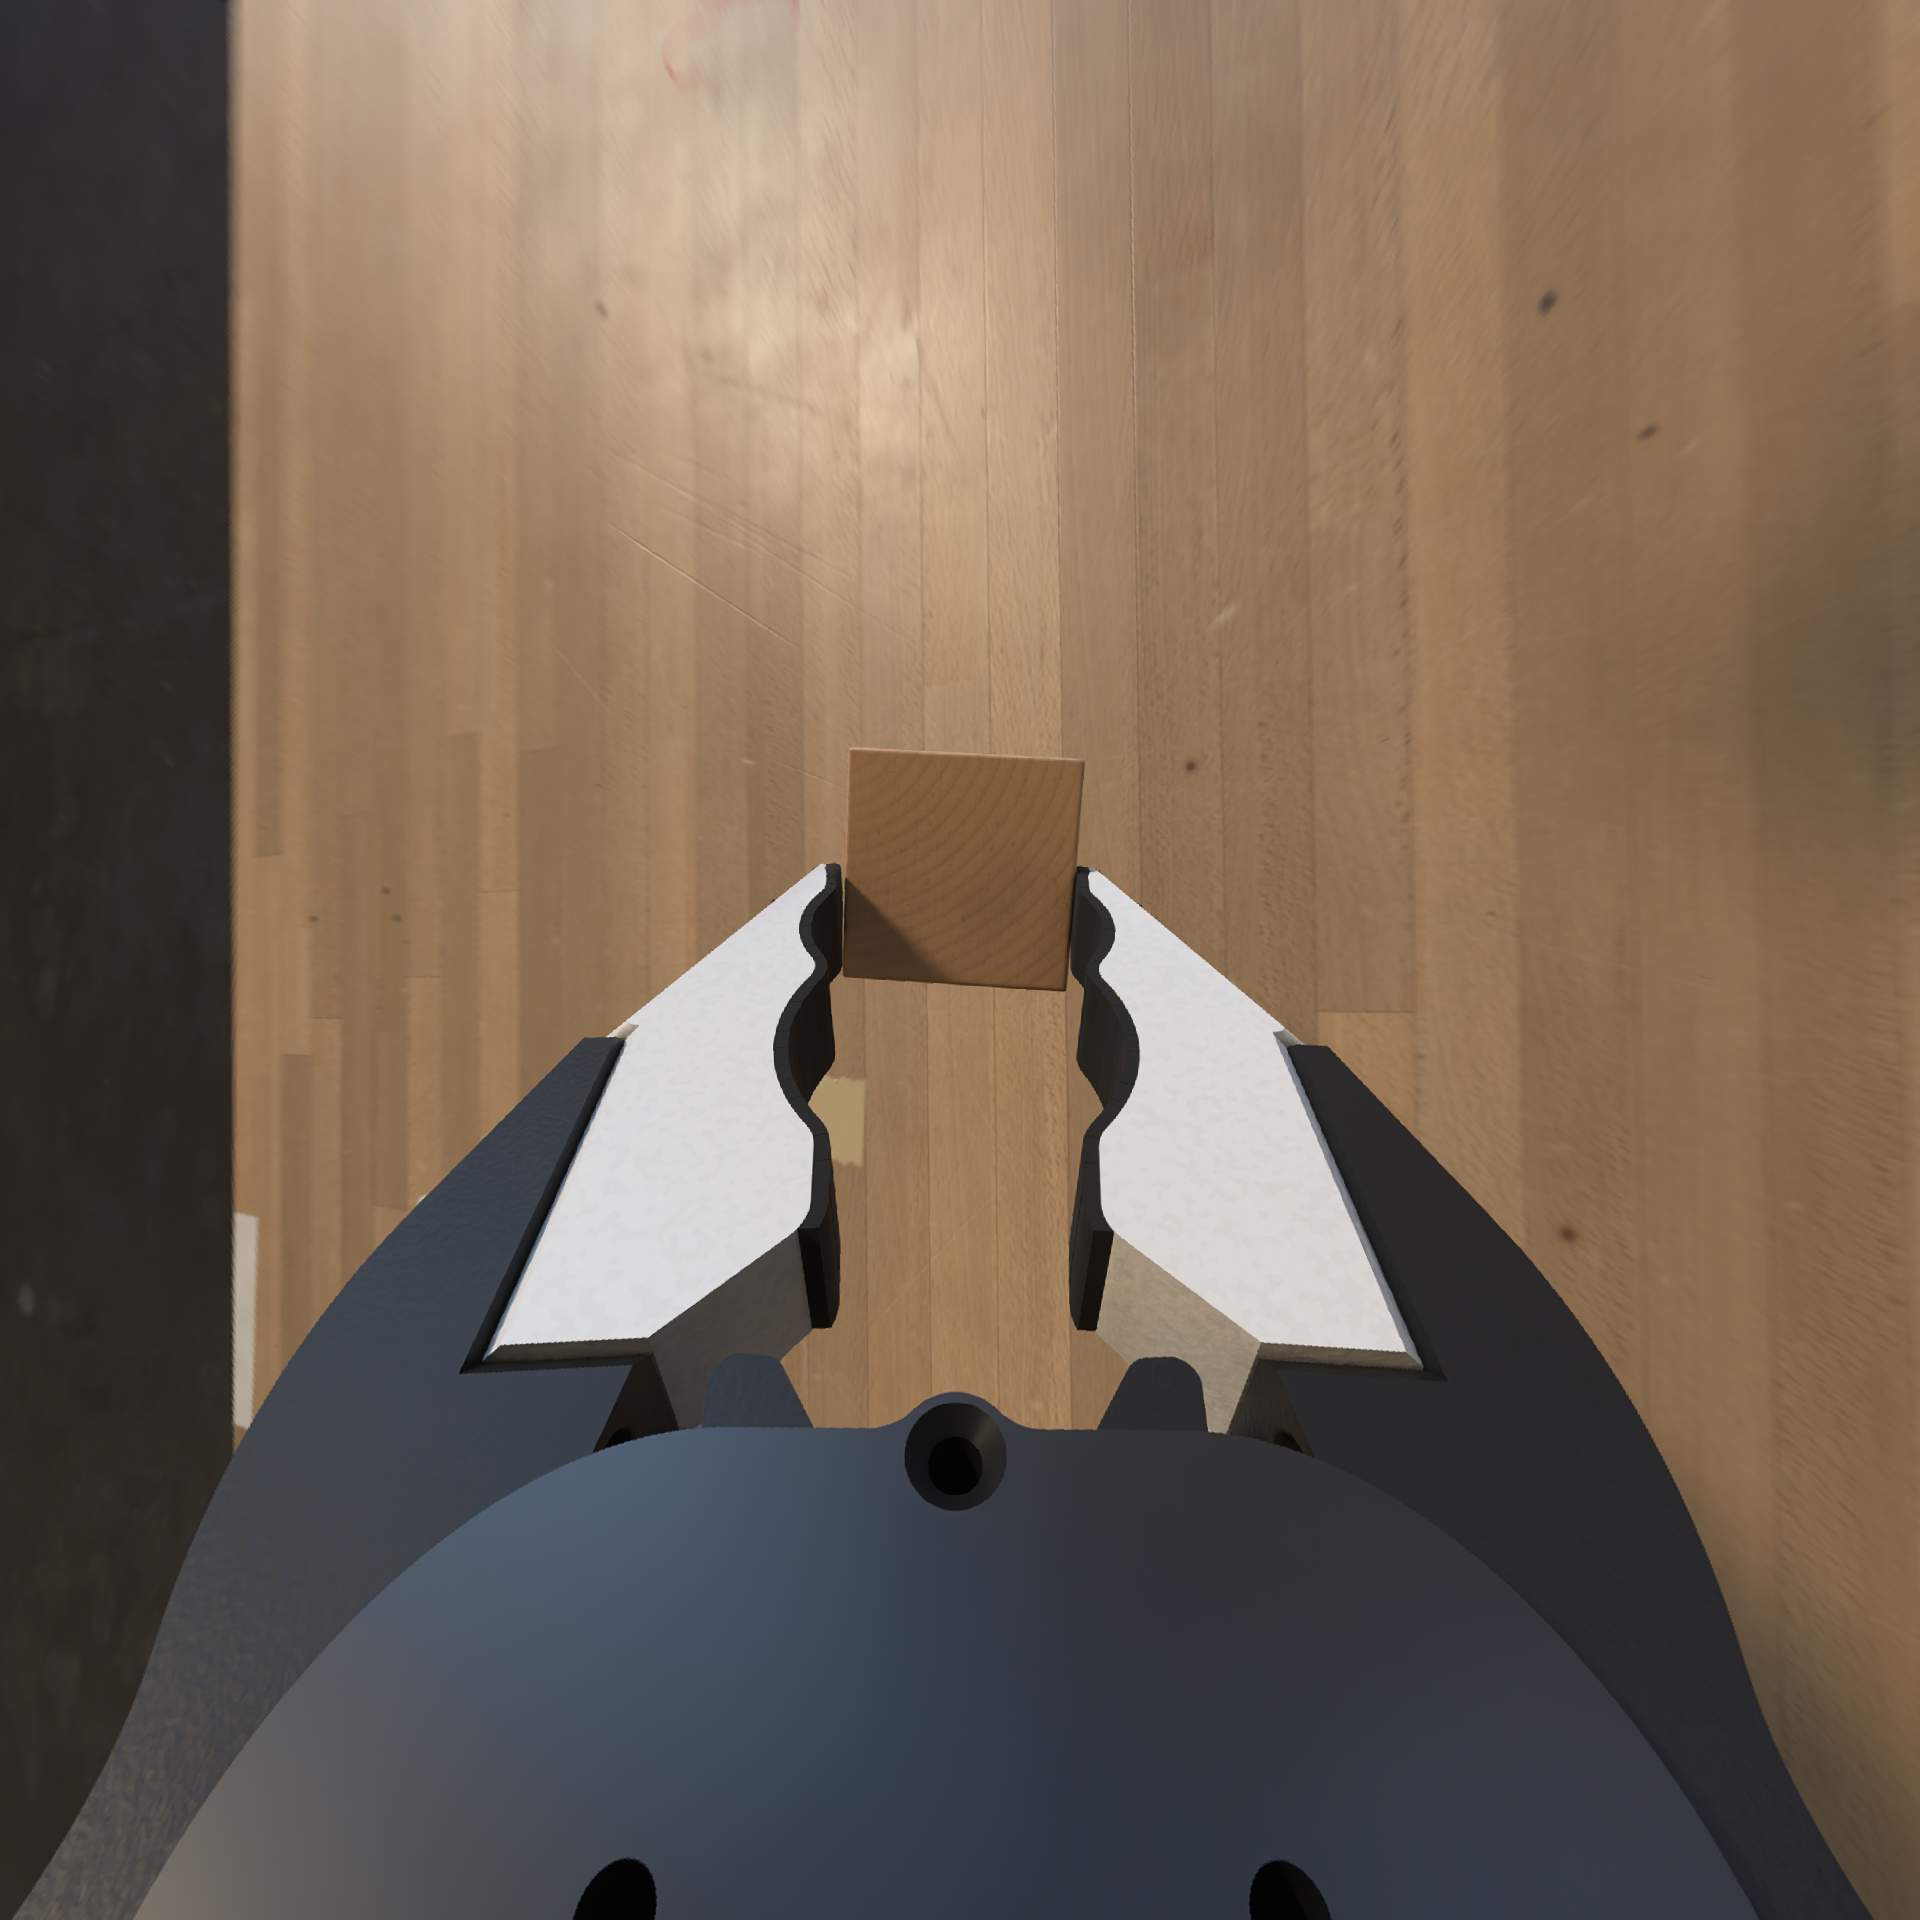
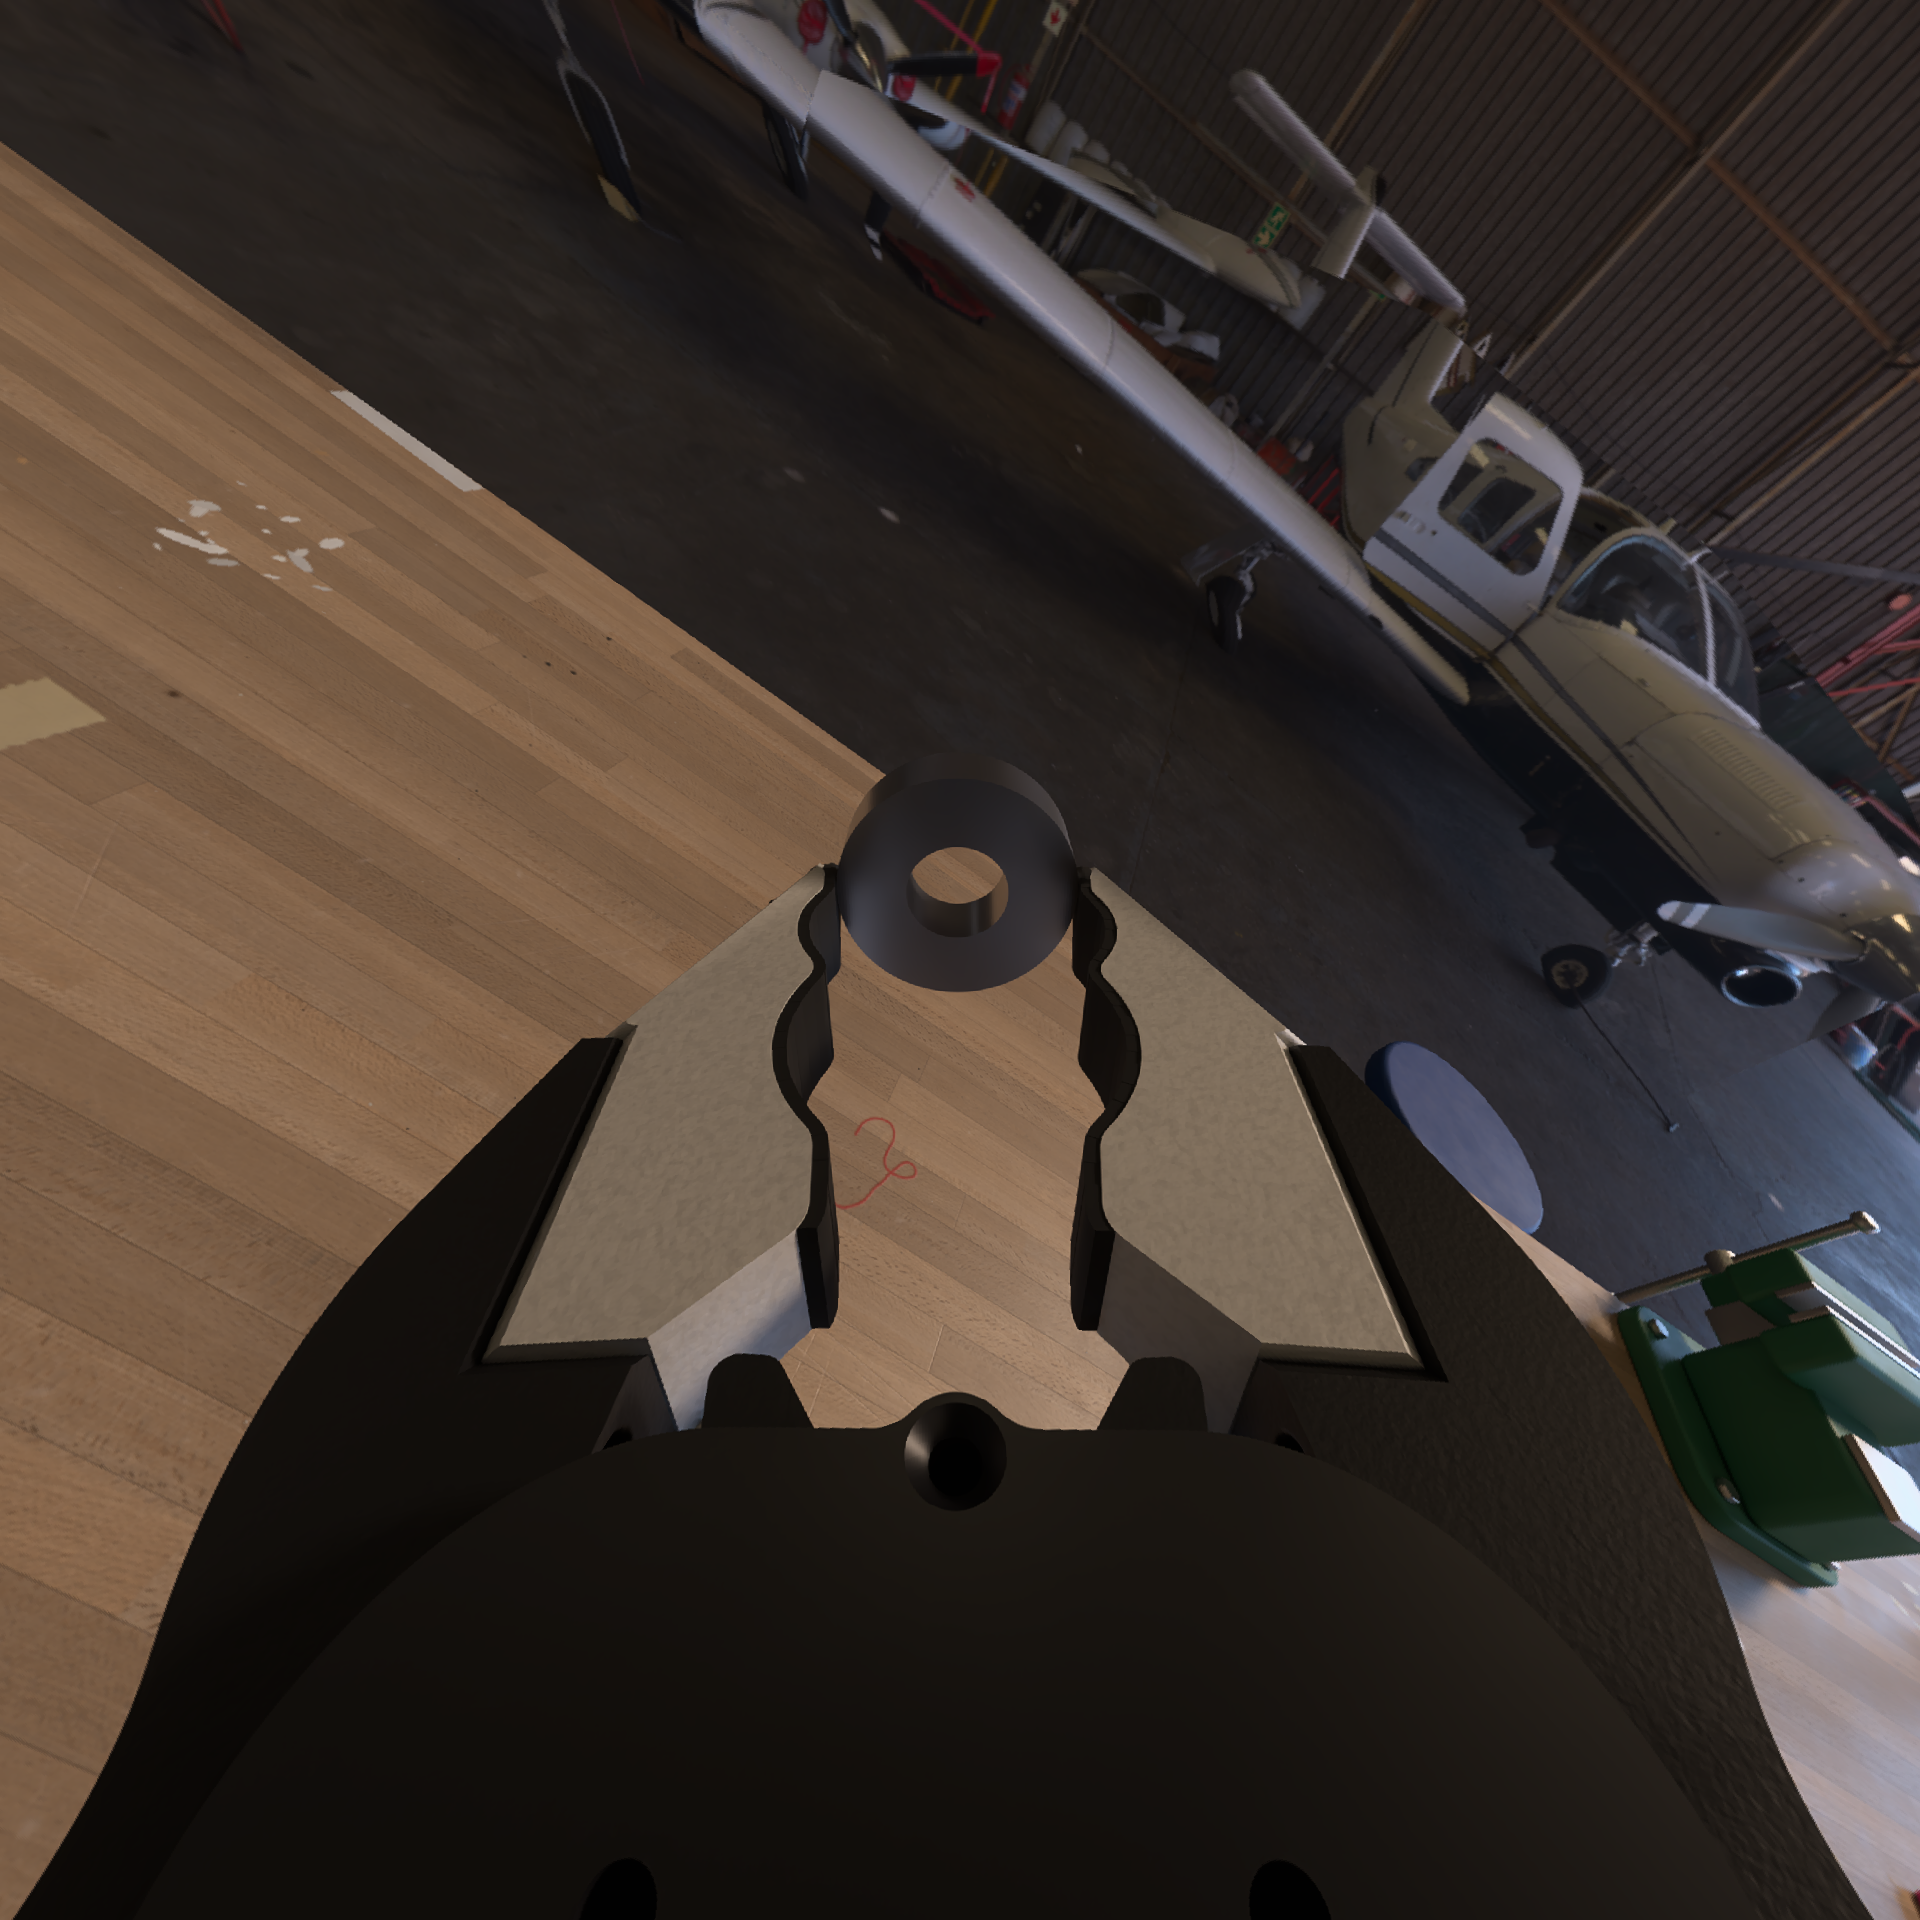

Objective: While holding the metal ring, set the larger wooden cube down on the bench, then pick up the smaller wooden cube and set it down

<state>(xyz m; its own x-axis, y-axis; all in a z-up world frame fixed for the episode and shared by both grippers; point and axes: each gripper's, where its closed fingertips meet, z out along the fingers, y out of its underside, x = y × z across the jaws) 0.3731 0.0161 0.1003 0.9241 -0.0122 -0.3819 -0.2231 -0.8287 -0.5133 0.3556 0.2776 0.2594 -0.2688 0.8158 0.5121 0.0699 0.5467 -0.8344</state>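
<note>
**Holding a cube above the bench, with the ring kept apart**

Pinched between the tips of the left gripper [image 1: 956, 894] is a wooden cube [image 1: 958, 871], its flat sides pressed against the two inner pads and its far end projecting a little beyond the fingertips. Whether this is the larger or the smaller cube cannot be told, since only one cube is shown. Straight ahead of it, along the line of the fingers, lies the bench [image 1: 1351, 520], whose planks run the same way as the fingers. No contact between cube and wood can be made out; the cube is judged to be held clear of the surface. The coming move is therefore judged to turn on this single relation: the bench lies directly forward of the cube, so the approach would be made along the fingers' own axis, with the cube's far face meeting the wood squarely.

The metal ring [image 2: 956, 883] is clamped at the tips of the right gripper [image 2: 956, 904], its hole facing the camera and its rim caught on both sides. It is held over the bench edge, with a green vise [image 2: 1787, 1413] well off to the right. A tilted release is judged the main risk.
</note>
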